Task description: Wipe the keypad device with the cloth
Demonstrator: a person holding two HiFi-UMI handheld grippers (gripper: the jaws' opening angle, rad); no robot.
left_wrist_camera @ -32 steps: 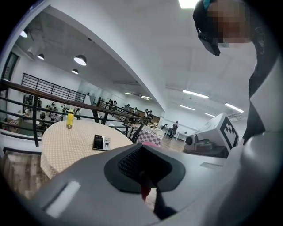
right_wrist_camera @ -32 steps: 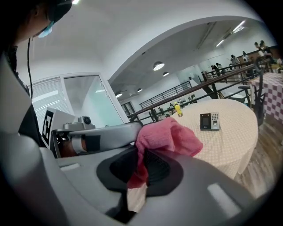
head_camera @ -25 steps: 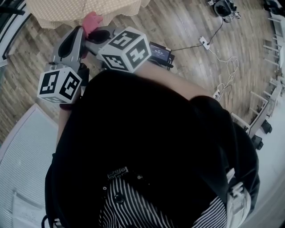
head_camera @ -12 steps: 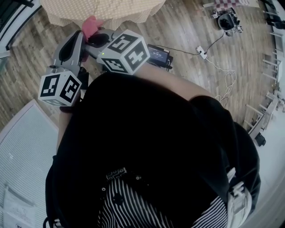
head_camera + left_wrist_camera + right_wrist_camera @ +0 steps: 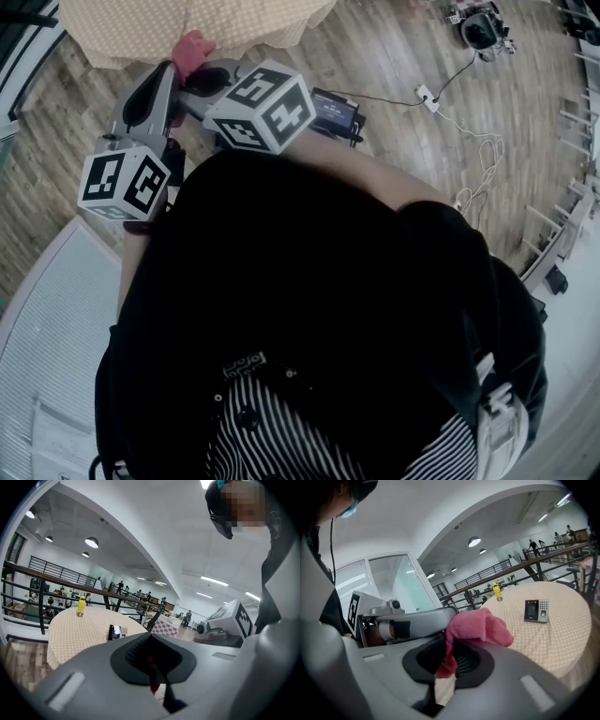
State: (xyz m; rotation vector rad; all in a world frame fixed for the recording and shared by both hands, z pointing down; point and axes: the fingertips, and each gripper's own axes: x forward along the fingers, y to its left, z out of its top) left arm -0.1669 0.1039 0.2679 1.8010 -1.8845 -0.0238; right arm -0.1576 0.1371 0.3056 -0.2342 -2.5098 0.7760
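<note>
My right gripper (image 5: 450,660) is shut on a pink cloth (image 5: 476,625), which bunches above its jaws. From the head view the cloth (image 5: 192,47) sticks out past the right gripper (image 5: 195,73) near the table's edge. The keypad device (image 5: 536,610) lies flat on the round, dotted beige table (image 5: 562,639), well beyond the cloth. The left gripper view also shows the keypad device (image 5: 117,632) on the table. My left gripper (image 5: 152,667) is shut; a thin red sliver shows in its slit. It hangs just left of the right one (image 5: 155,82).
A yellow bottle (image 5: 498,592) stands at the table's far side, by a dark railing (image 5: 56,576). On the wooden floor lie a black box with a display (image 5: 336,111) and a white power strip with cables (image 5: 429,94). A white ribbed surface (image 5: 47,319) lies at the lower left.
The head view has swayed a little. Both grippers and the cloth keep the same pose next to each other.
</note>
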